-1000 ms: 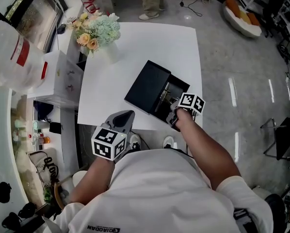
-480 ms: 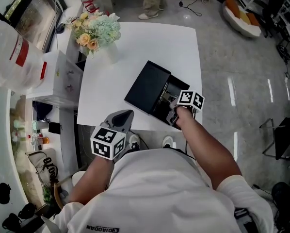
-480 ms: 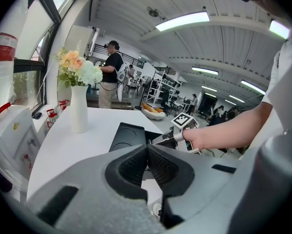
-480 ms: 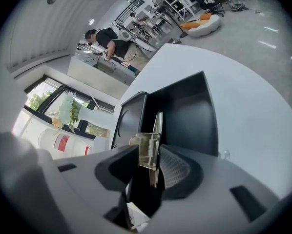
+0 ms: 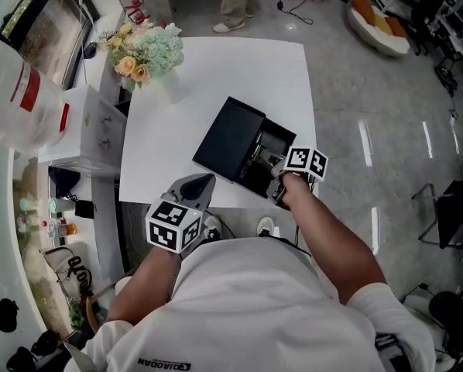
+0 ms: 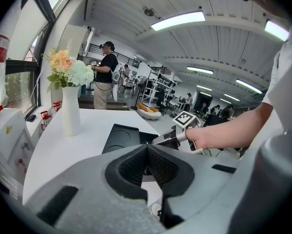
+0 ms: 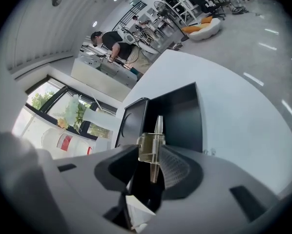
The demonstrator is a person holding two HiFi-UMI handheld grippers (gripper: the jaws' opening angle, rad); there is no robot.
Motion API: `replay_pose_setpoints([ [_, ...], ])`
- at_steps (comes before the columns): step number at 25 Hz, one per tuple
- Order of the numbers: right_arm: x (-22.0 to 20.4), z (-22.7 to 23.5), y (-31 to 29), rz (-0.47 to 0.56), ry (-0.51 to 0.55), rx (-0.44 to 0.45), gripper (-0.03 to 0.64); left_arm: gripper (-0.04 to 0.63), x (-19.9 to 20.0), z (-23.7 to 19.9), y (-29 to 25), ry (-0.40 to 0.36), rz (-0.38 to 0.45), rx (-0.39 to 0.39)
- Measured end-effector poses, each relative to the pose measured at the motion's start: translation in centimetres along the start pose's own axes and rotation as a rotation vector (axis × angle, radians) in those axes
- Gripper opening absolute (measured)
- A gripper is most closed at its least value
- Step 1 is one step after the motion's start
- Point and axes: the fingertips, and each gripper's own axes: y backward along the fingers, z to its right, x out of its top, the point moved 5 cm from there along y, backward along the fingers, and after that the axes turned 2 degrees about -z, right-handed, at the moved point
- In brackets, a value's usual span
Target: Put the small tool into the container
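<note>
Right claw (image 7: 154,172) opening, small tool (image 7: 151,147) between

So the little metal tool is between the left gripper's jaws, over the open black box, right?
Not the left. The little metal tool sits between the jaws of the right gripper, which are opening, over the open black box; the right gripper view shows it. The left gripper is shut on nothing.
</note>
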Motion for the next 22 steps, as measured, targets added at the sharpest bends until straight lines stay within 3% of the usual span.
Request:
replay_pose_setpoints([
  [17,-0.4,-0.1,2.7,0.033,0.018,0.044,0.132,0.009,0.0,2.2,-0.7,-0.022,-0.002,-0.026],
  [22,-0.4,-1.5,4.2,0.049,0.117,0.068,0.125,0.009,0.2,2.6,-0.9,-0.024,0.002,-0.027],
])
